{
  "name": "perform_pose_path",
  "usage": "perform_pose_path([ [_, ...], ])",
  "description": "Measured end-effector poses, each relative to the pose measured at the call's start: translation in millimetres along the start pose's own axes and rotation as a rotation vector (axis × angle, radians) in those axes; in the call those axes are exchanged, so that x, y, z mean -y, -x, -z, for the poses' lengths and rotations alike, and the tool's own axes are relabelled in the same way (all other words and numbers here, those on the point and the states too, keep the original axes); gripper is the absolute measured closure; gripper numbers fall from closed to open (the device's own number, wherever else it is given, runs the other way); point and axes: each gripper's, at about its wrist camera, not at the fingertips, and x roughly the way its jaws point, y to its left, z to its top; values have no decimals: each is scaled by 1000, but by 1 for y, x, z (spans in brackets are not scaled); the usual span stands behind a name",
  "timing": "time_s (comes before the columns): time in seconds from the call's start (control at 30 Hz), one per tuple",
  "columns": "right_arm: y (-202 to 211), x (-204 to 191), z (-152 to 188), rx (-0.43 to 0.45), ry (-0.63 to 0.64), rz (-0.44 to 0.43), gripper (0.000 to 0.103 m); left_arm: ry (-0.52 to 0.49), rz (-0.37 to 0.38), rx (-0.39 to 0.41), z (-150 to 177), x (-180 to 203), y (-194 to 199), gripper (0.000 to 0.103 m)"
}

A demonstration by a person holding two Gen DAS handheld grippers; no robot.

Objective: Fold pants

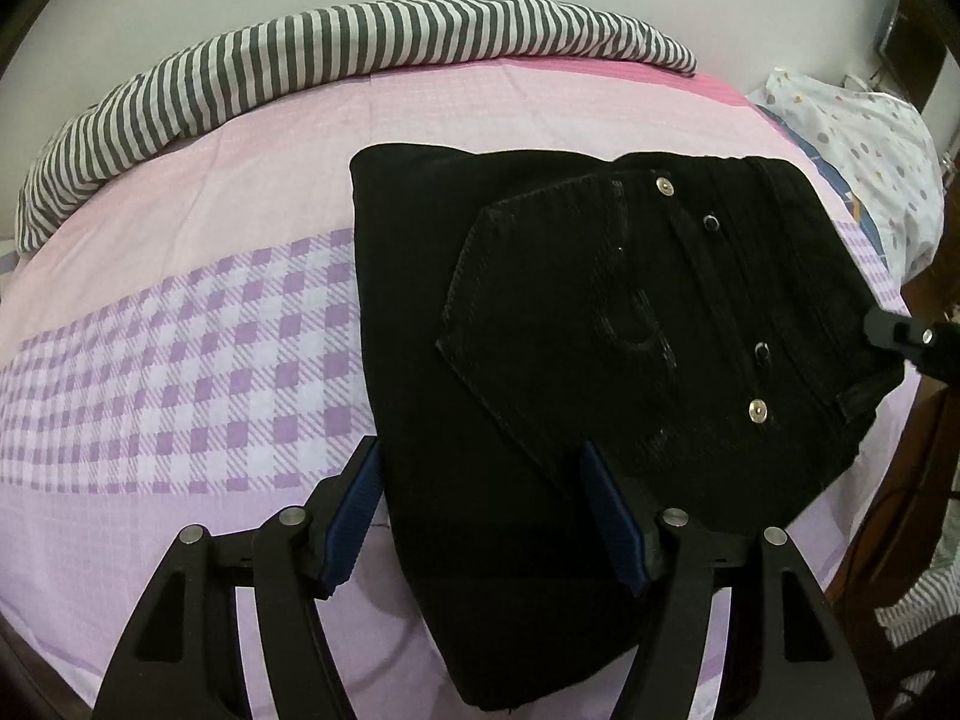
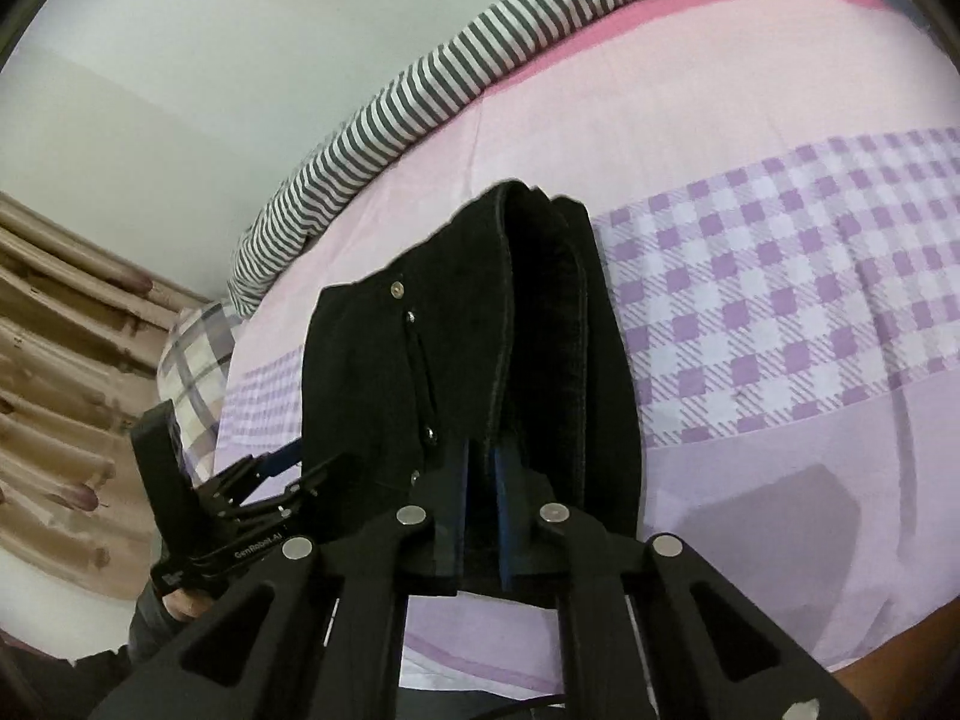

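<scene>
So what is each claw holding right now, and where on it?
Right claw is shut on the waistband edge of the folded black pants. Left claw is open, straddling their near edge, gripping nothing.

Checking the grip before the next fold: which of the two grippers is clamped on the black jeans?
The right gripper: its blue pads pinch the black jeans at the waistband. The left gripper stands open, straddling the folded edge.

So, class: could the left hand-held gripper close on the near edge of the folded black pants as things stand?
Probably yes: the left hand-held gripper is open, its pads already straddling the pants edge, with nothing between.
</scene>
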Motion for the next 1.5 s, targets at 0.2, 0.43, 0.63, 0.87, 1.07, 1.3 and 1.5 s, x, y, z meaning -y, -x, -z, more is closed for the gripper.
perform_pose_path([
  [0.2, 20, -3, 13, 31, 12, 9, 98, -19, 18, -12, 14, 2, 8, 36],
  [0.43, -6, 31, 26, -36, -51, 111, 98, -3, 33, -40, 22, 1, 8, 36],
  [0.63, -8, 30, 23, -44, -52, 111, 97, -9, 13, -44, 23, 6, 8, 36],
  [0.87, -10, 33, 21, -44, -77, 121, 83, -5, 16, -42, 24, 7, 7, 35],
  [1.07, -8, 35, 20, -40, -53, 169, 66, -9, 15, -29, 20, 3, 12, 35],
  [1.3, -9, 37, 14, -58, -46, 175, 61, -14, 20, 5, 15, -5, 27, 35],
  [1.5, -9, 34, 7, -69, -33, 154, 53, 109, 68, 31, 4, -40, 34, 35],
])
